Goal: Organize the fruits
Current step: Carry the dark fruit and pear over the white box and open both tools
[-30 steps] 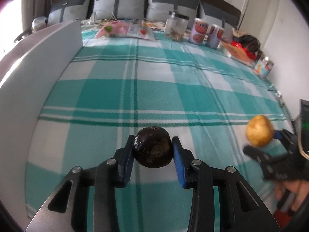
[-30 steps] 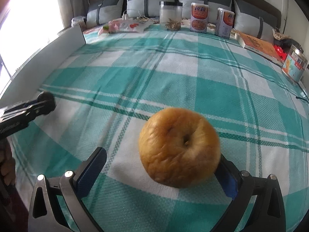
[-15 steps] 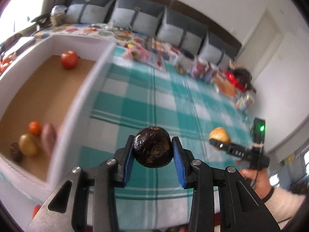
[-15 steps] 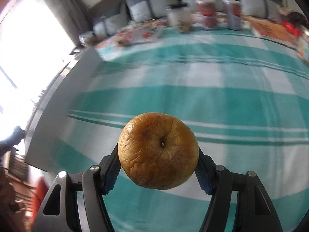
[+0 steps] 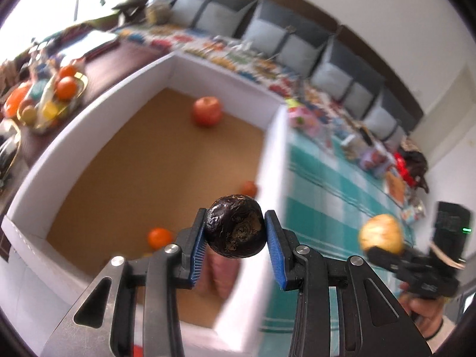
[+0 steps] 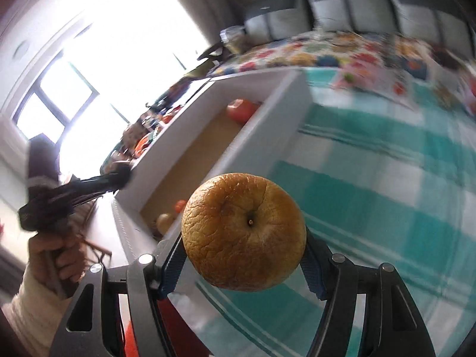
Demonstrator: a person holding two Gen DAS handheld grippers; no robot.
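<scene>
The left tongs (image 5: 235, 232) pinched a wrinkled dark fruit (image 5: 235, 226), narrowly spread, above the white box (image 5: 59, 145) holding other fruit. The right tongs (image 6: 244, 257), half-spread after closing, clamped a shrivelled yellow apple (image 6: 243, 231) over the checked bed (image 6: 386, 178).

Two handheld black two-finger grippers are in view: the left gripper (image 5: 235, 239) and the right gripper (image 6: 244, 263).

Held fruits: one dark wrinkled round fruit (image 5: 235, 230); one wrinkled yellow-brown apple (image 6: 244, 232).

One white-walled box with a brown floor (image 5: 74, 145) contains:
- one large red-orange round fruit (image 5: 207, 111)
- two small orange round fruits (image 5: 160, 237) (image 5: 249, 187)
- one pinkish oblong item (image 5: 223, 273), partly hidden
- one small yellow round fruit (image 6: 165, 221)

One gold-rimmed tray (image 5: 78, 89) holds several blurred fruits; exact count cannot be determined.
</scene>
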